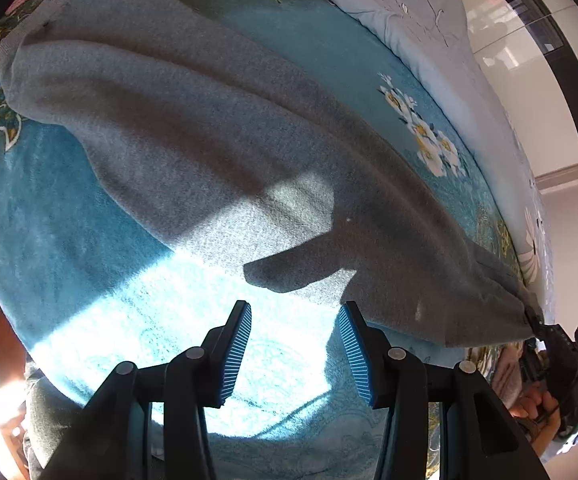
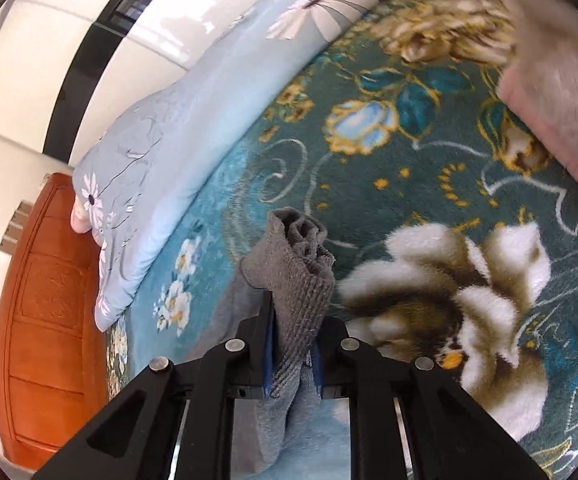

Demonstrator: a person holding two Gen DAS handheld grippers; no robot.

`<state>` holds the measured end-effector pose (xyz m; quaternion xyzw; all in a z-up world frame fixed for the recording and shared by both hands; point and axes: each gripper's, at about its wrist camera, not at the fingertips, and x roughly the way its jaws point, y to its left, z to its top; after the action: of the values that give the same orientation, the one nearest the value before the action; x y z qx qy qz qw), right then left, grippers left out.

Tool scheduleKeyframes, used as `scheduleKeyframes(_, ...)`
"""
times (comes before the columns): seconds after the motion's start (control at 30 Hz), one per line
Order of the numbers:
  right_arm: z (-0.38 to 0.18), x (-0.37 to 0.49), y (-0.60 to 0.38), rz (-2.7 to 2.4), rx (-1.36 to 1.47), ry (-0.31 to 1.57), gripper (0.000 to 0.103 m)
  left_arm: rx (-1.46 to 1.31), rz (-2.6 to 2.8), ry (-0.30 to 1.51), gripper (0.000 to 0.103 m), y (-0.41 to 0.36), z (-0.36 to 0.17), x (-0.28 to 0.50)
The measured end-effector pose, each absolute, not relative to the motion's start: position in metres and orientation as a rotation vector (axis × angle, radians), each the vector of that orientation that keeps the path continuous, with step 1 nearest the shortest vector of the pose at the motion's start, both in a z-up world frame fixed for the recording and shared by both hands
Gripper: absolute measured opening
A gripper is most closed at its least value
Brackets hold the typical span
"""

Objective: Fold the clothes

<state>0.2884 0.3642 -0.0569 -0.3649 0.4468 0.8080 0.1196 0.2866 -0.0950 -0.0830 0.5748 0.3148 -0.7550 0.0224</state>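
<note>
A grey knit garment (image 1: 209,132) lies stretched across a teal floral blanket (image 1: 73,208) on a bed. My left gripper (image 1: 295,344) is open and empty, just short of the garment's near edge, above sunlit blanket. My right gripper (image 2: 295,344) is shut on a bunched ribbed edge of the grey garment (image 2: 301,276), which sticks up between the blue pads. In the left wrist view the right gripper (image 1: 545,332) shows at the far right, holding the garment's corner taut.
A light blue flowered quilt (image 1: 421,12) lies along the bed's far side, also in the right wrist view (image 2: 193,120). A pink cloth (image 2: 557,92) lies at upper right. A wooden door (image 2: 49,320) stands at left.
</note>
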Motion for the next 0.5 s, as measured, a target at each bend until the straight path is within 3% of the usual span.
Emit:
scheduleKeyframes(0.33,0.059,0.213,0.168,2.950,-1.224,0.544,0.015,1.537,-2.279,1.209,0.050,-0.183,-0.082,0.305)
scheduleKeyframes(0.5,0.037,0.184,0.045,3.060,-1.387,0.330,0.015,1.438,-2.264,1.275,0.050,-0.220,-0.083,0.314)
